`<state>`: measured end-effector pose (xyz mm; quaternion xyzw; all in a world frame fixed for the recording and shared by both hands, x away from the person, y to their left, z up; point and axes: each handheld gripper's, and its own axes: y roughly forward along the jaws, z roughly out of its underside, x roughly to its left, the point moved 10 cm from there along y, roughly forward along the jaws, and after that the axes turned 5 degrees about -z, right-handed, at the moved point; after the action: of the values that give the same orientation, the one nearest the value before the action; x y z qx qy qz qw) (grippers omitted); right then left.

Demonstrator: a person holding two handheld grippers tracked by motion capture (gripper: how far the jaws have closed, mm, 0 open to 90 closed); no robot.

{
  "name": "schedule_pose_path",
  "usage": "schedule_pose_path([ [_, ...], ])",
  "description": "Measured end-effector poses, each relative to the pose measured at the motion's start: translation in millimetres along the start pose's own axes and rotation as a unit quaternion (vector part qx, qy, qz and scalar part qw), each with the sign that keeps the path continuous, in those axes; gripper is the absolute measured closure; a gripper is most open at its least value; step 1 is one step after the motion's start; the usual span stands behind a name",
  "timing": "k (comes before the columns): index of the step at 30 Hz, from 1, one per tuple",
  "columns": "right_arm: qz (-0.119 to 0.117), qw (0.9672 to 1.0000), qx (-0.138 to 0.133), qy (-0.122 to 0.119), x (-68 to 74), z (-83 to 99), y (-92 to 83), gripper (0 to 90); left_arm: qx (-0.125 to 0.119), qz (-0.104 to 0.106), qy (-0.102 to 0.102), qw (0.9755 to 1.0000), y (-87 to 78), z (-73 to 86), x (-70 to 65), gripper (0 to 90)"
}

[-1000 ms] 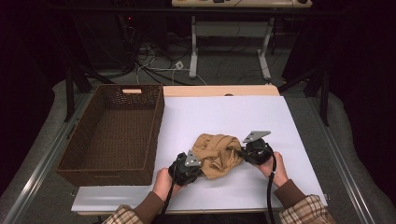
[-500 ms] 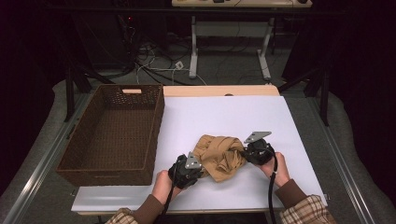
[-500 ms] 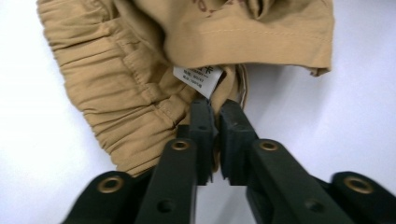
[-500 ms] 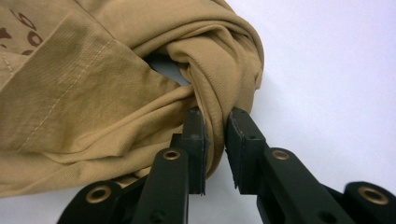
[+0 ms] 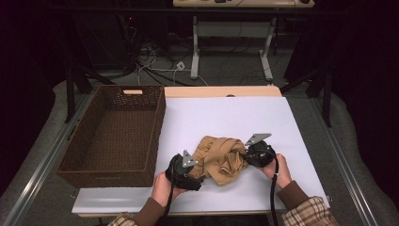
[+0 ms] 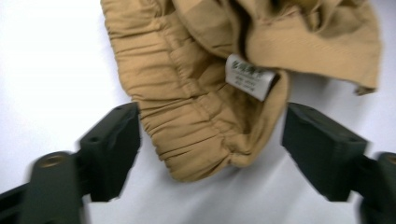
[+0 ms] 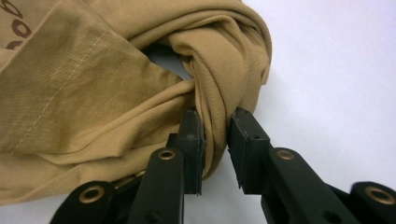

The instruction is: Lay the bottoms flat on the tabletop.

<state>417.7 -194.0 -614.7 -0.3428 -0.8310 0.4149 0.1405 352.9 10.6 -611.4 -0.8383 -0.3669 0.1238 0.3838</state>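
Note:
A crumpled tan garment (image 5: 221, 157) lies on the white table top (image 5: 226, 113) near its front edge. My left gripper (image 5: 199, 170) is at the garment's left end; its jaws have just been opening. In the left gripper view they stand wide open (image 6: 212, 123) on either side of the gathered elastic waistband (image 6: 187, 121), without pressing it. A white label (image 6: 250, 77) shows inside the band. My right gripper (image 5: 245, 158) is at the garment's right end, shut (image 7: 215, 126) on a twisted fold of the tan cloth (image 7: 93, 93).
A brown wicker basket (image 5: 113, 90) with nothing in it stands at the table's left, close to my left hand. A wooden strip (image 5: 221, 91) runs along the table's far edge. Cables and desk legs lie on the floor beyond.
My left gripper has let go of the garment's left end; its jaws have opened. The garment has settled slightly. The right gripper has kept its place and its grip.

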Motion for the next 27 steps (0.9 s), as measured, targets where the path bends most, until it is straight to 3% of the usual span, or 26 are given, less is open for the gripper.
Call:
schedule_pose_path([
  [8, -0.001, 1.0, 0.002, 0.0, -0.5, -0.2, 1.9, 74.6, 0.009, 0.016, 0.003, 0.9998, 8.6, 2.1, 1.5, 17.6],
  [12, -0.001, 1.0, -0.001, 0.006, -0.9, -0.8, 1.8, 74.3, 0.009, 0.014, 0.011, 0.9998, 12.5, 3.3, 0.9, 29.2],
  [14, -0.007, 0.9997, -0.013, 0.02, -0.7, -4.2, -0.4, 72.9, 0.001, 0.024, 0.007, 0.9997, 14.1, 3.5, 0.0, 34.9],
  [15, -0.011, 0.9994, -0.021, 0.024, -0.6, -6.8, -2.2, 71.8, -0.002, 0.036, 0.004, 0.9993, 14.7, 3.4, -2.3, 42.8],
  [17, -0.016, 0.999, -0.028, 0.03, 1.6, -10.0, -4.2, 65.6, -0.011, 0.039, 0.018, 0.999, 14.9, 2.2, -5.4, 50.3],
  [18, -0.019, 0.999, -0.027, 0.031, 3.0, -10.2, -3.5, 61.3, -0.012, 0.047, 0.021, 0.9986, 14.6, 1.7, -8.7, 60.1],
  [21, -0.025, 0.999, -0.02, 0.03, 4.8, -8.1, 0.6, 56.7, -0.012, 0.057, 0.035, 0.9977, 15.3, 1.7, -14.7, 74.6],
  [23, -0.025, 0.9991, -0.018, 0.03, 4.3, -7.0, 1.5, 58.9, -0.012, 0.056, 0.036, 0.9977, 15.4, 1.8, -14.9, 78.2],
  [27, -0.007, 0.9996, -0.016, 0.022, 0.2, -5.2, 3.5, 73.3, -0.015, 0.062, 0.036, 0.9973, 11.9, 1.1, -16.1, 84.7],
])
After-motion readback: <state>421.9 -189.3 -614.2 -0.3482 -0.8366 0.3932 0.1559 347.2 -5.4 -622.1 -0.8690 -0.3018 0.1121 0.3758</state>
